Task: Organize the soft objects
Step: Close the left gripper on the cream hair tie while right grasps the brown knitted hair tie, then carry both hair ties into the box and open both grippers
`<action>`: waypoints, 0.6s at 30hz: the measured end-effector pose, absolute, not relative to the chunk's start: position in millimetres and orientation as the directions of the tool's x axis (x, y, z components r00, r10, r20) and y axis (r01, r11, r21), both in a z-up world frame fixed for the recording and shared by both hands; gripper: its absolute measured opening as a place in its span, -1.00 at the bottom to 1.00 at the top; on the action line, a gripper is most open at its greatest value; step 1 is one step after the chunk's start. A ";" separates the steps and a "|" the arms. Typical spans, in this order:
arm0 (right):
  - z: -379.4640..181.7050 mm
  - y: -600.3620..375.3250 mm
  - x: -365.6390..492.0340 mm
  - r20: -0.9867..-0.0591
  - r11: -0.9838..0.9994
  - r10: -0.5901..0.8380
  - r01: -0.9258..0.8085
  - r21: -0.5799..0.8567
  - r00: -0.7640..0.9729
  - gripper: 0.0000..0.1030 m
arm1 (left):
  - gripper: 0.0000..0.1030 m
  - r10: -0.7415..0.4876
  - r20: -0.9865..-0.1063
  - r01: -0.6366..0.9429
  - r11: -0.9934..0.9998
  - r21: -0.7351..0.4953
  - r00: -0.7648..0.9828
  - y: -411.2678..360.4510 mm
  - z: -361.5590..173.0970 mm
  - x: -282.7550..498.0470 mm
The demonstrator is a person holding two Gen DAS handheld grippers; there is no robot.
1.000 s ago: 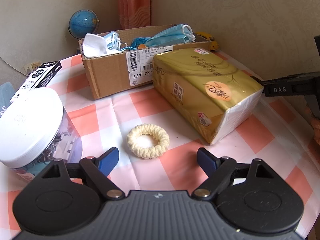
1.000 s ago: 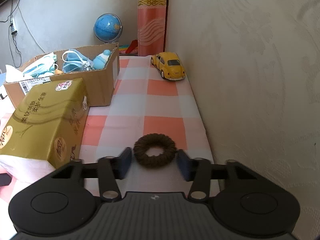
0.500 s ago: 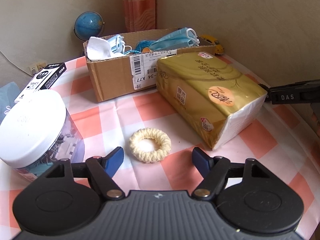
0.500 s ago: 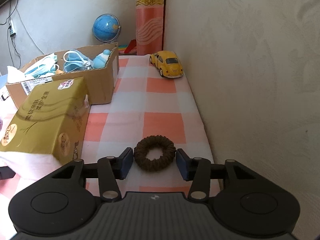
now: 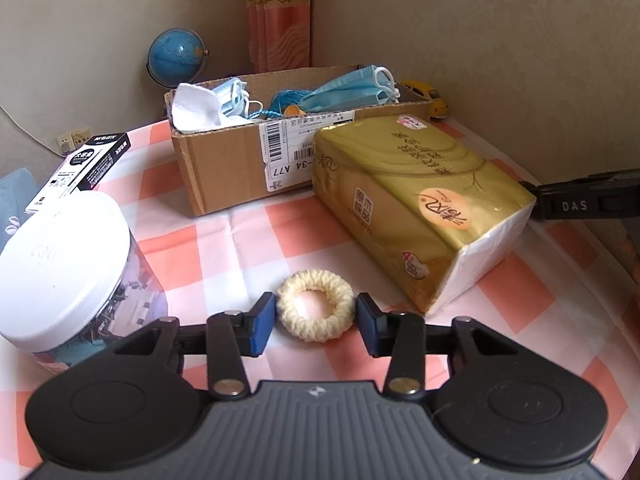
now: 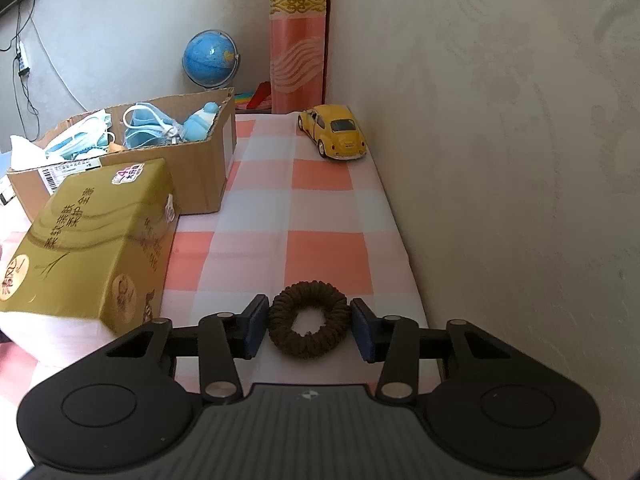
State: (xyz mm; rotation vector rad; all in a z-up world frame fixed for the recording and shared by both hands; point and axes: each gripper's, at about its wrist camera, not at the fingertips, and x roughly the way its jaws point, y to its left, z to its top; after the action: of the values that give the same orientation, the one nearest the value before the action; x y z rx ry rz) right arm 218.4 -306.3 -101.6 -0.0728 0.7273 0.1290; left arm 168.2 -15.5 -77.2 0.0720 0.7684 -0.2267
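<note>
Left wrist view: both grippers closing on hair ties

Left gripper [image 5: 316,322] has just been closing its jaws; the pads appear to touch the cream scrunchie [image 5: 316,306], lying at 7 o'clock from the gold tissue pack [image 5: 420,200]. Right gripper [image 6: 309,326] is clamped on the brown scrunchie [image 6: 308,319], at 6 o'clock from the yellow toy car [image 6: 334,136]. At 12 o'clock stands the cardboard box [image 5: 232,164] holding 2 or more masks.

Ahead of my left gripper [image 5: 316,322] the checked tabletop [image 5: 256,236] is bare up to the cardboard box [image 5: 236,168]. The white-lidded jar [image 5: 60,256] blocks the near left, the gold tissue pack [image 5: 416,204] the right. Ahead of my right gripper [image 6: 308,326] an open lane runs between that pack and the wall [image 6: 500,160], ending at the yellow toy car [image 6: 334,136].
</note>
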 end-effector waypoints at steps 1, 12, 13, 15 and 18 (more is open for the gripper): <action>-100.4 -306.3 214.8 -0.667 0.990 0.091 -0.142 -0.022 0.739 -0.08 | -0.23 -0.178 -0.698 0.232 0.973 -0.017 0.693 -15.6 -76.8 168.1; -75.6 -301.9 168.0 -0.643 0.985 0.137 -0.171 0.009 0.754 -0.08 | -0.28 -0.230 -0.734 0.321 0.947 -0.017 0.639 -3.9 -51.6 160.6; -73.1 -300.5 164.2 -0.640 0.984 0.143 -0.178 0.010 0.755 -0.08 | -0.28 -0.238 -0.733 0.331 0.944 -0.019 0.638 -2.0 -45.4 160.9; -68.2 -297.8 156.5 -0.631 0.982 0.154 -0.190 0.011 0.760 -0.08 | -0.28 -0.249 -0.723 0.345 0.938 -0.015 0.644 0.7 -31.5 163.3; -60.2 -293.6 147.1 -0.616 0.978 0.170 -0.207 0.012 0.769 -0.08 | -0.28 -0.250 -0.691 0.358 0.934 0.014 0.679 2.4 -6.9 172.2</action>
State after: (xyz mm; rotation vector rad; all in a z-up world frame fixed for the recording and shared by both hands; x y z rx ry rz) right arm 147.1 -293.6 -60.2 -0.0574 0.6628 0.2046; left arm 172.2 2.4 -6.9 0.1528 0.7514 -0.3429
